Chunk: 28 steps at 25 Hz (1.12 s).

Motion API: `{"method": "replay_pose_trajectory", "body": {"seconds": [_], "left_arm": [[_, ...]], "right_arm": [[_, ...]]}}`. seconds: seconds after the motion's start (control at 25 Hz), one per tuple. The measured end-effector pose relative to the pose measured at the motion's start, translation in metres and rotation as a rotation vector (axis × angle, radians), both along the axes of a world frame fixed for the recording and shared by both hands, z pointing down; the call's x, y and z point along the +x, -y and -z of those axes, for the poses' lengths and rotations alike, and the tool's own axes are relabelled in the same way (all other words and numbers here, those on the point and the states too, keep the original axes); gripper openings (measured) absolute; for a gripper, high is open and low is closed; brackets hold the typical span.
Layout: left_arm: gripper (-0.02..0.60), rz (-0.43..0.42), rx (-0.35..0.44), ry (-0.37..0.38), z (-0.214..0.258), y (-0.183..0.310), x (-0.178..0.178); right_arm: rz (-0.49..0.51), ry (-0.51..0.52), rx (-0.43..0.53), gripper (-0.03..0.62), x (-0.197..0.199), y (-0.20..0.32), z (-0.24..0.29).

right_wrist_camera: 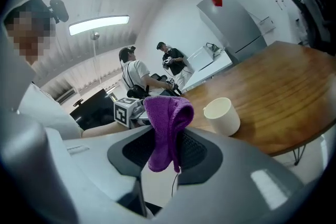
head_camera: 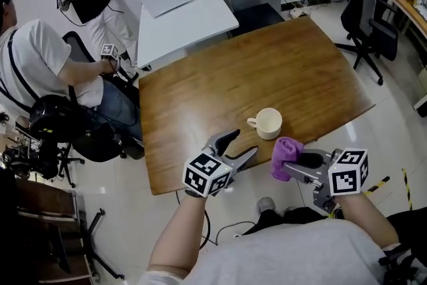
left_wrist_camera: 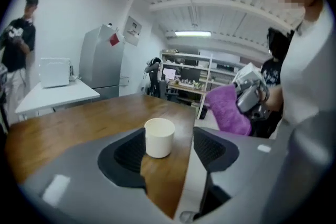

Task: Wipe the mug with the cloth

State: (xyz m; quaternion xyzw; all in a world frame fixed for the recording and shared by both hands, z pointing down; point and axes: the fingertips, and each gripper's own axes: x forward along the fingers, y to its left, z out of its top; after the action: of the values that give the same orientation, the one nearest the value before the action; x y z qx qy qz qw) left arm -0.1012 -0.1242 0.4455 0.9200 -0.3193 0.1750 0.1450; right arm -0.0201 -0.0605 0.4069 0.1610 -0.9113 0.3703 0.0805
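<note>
Left gripper (head_camera: 241,143) of mine stands wide open with nothing gripped. The mug (head_camera: 268,123) shows between its jaws but sits ahead of them, upright on the wooden table (head_camera: 253,70) near my edge. Right gripper (head_camera: 297,163) is clamped on the purple cloth (head_camera: 285,154), which hangs just beside the mug, perhaps brushing it.

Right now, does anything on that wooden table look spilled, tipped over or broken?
Nothing stands out. The cream ceramic mug stands upright on the brown wooden table, with no spill around it. The fuzzy purple cloth hangs pinched in the right gripper. The left gripper is open, short of the mug and touching nothing.
</note>
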Motion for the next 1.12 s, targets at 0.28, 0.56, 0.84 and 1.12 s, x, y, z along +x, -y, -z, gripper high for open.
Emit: {"method": "replay_pose_trajectory", "body": {"seconds": [0.28,0.56,0.84,1.12], "left_arm": [[0.302,-0.12,-0.037,0.238,-0.067,0.06,-0.007],[0.293,-0.138,-0.072,0.277,-0.096,0.101,-0.004],[0.09,-0.222,-0.028,0.331,-0.102,0.107,0.005],[0.043,-0.17,-0.027,0.343,-0.101,0.111,0.001]], "right_arm": [[0.003,-0.03,-0.08,0.126,-0.002,0.021,-0.03],[0.062,-0.042,-0.126,0.126,-0.006,0.035,-0.053],[0.088,-0.054,-0.169,0.126,-0.009,0.041,-0.067],[0.082,-0.06,-0.181,0.126,-0.011,0.051,-0.071]]}}
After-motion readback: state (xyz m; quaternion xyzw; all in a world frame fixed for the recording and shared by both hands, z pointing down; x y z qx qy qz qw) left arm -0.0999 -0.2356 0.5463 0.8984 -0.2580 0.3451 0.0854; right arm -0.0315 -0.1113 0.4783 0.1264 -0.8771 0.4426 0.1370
